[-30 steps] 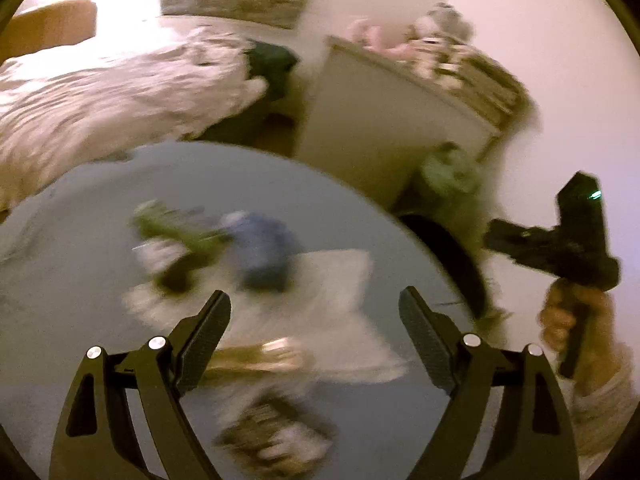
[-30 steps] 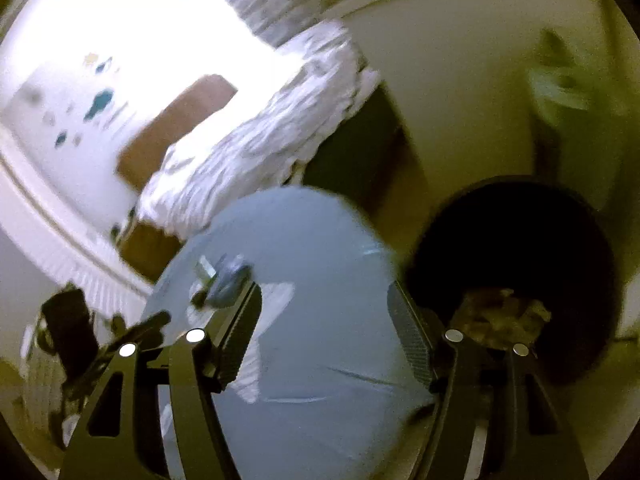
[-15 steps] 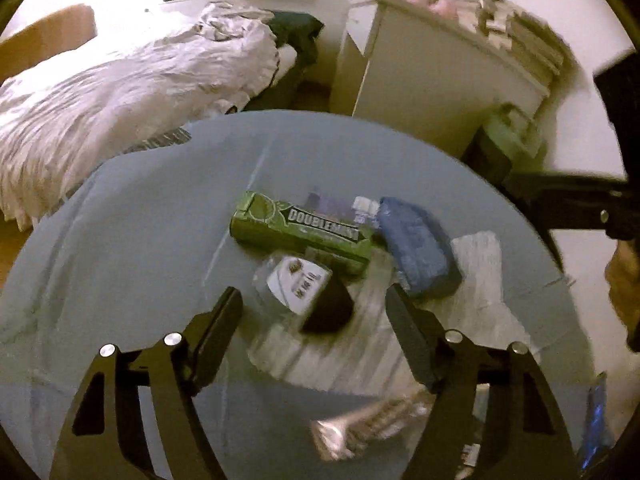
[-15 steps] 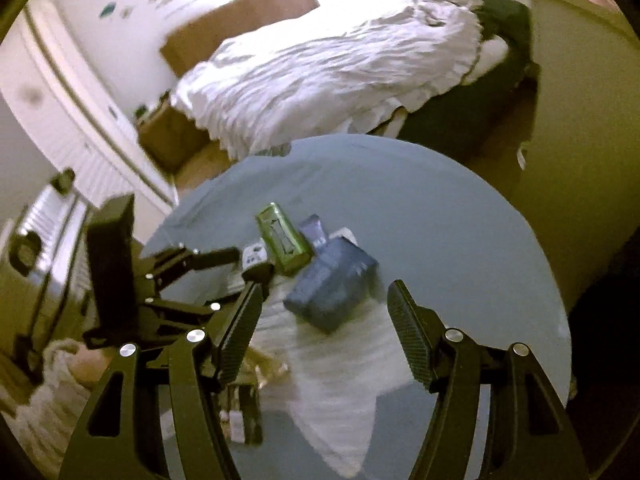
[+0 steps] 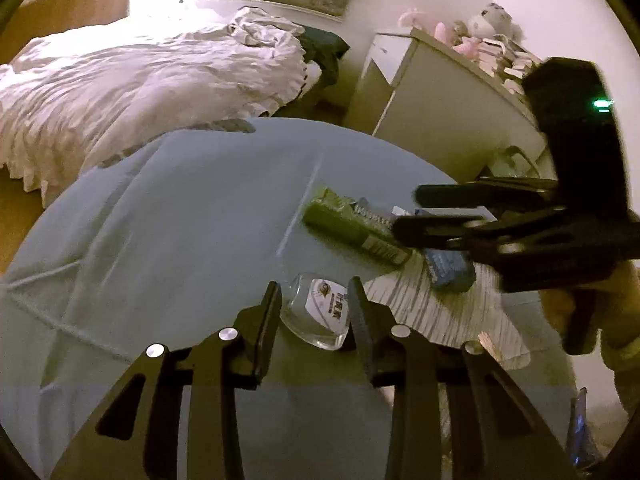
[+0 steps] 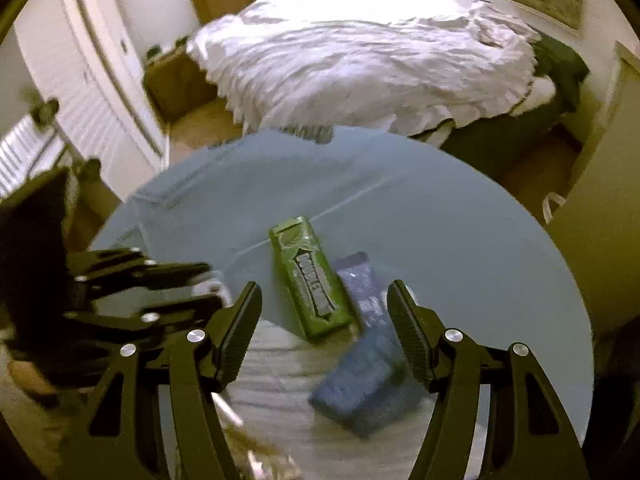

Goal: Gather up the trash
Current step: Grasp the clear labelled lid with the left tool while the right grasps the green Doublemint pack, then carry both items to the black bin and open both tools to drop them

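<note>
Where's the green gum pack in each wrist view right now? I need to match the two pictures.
Left wrist: green gum pack lies right of centre on the table, its right end under the right gripper.
Right wrist: it lies at centre, lengthwise, between the fingers.
Shared landmark: the blue packet beside it.

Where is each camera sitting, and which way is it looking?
Left wrist: on the left gripper, looking down at the round table; its jaws are closing around a clear packet; a hand holds the right gripper.
Right wrist: on the right gripper, looking down at the green gum pack; the left gripper shows beside it.
Both see the table, gum pack and bed.
</note>
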Demonstrator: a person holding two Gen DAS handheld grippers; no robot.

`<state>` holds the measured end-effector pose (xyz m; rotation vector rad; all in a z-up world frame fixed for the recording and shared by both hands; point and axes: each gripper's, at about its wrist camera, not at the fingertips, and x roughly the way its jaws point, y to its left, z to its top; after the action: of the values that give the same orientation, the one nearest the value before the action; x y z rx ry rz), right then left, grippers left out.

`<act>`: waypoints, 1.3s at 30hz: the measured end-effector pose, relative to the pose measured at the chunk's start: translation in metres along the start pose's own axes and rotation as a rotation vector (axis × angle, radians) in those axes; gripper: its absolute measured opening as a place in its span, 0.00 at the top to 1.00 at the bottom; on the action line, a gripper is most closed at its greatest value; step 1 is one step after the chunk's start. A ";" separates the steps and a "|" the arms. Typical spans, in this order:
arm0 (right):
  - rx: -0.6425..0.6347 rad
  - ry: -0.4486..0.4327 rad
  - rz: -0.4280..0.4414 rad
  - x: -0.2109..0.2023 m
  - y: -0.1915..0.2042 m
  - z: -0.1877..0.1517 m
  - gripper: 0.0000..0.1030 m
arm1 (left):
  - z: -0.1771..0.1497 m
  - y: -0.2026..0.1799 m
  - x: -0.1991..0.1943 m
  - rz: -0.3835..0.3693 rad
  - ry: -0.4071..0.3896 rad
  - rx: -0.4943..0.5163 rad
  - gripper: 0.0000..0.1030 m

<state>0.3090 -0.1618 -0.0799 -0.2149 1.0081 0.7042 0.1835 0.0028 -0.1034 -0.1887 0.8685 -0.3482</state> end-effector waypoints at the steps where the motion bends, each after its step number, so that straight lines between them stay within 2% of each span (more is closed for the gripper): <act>1: -0.025 0.017 -0.016 0.010 0.005 0.003 0.39 | -0.001 0.000 -0.001 0.002 -0.001 0.003 0.69; 4: -0.073 0.040 -0.036 0.028 0.015 0.007 0.45 | -0.002 -0.003 -0.002 0.012 -0.005 0.011 0.70; 7: -0.113 0.059 -0.074 0.040 0.024 0.008 0.63 | -0.003 -0.004 -0.002 0.021 -0.005 0.017 0.69; 10: -0.123 0.049 -0.086 0.039 0.023 0.007 0.66 | -0.006 -0.005 -0.003 0.023 -0.003 0.017 0.65; 12: -0.068 0.020 -0.050 0.027 0.016 0.005 0.67 | -0.010 -0.010 -0.003 0.011 0.014 0.035 0.39; 14: -0.013 -0.021 -0.006 0.007 0.010 0.002 0.68 | -0.013 -0.019 -0.002 0.041 0.018 0.077 0.22; 17: 0.078 -0.080 0.080 -0.029 -0.001 -0.008 0.68 | -0.011 -0.030 0.007 0.080 0.045 0.134 0.23; 18: 0.104 -0.098 0.107 -0.042 -0.004 -0.014 0.68 | -0.009 -0.032 0.009 0.096 0.045 0.143 0.31; 19: 0.119 -0.112 0.124 -0.052 -0.005 -0.018 0.68 | -0.007 -0.031 0.011 0.112 0.044 0.148 0.36; 20: 0.143 -0.133 0.152 -0.067 -0.007 -0.026 0.68 | -0.004 -0.030 0.013 0.129 0.041 0.150 0.47; 28: 0.258 -0.244 0.194 -0.147 -0.028 -0.085 0.68 | -0.001 -0.031 0.014 0.179 0.027 0.197 0.48; 30: 0.316 -0.280 0.205 -0.166 -0.045 -0.105 0.68 | -0.001 -0.035 0.001 0.133 -0.022 0.180 0.48; 34: 0.426 -0.357 0.165 -0.197 -0.084 -0.146 0.68 | 0.007 -0.065 -0.026 0.044 -0.104 0.182 0.48; 39: 0.599 -0.461 0.050 -0.229 -0.144 -0.204 0.69 | 0.034 -0.139 -0.033 -0.096 -0.154 0.251 0.48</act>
<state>0.1802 -0.4692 -0.0196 0.4784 0.7393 0.4391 0.1591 -0.1132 -0.0170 -0.0240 0.6586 -0.5222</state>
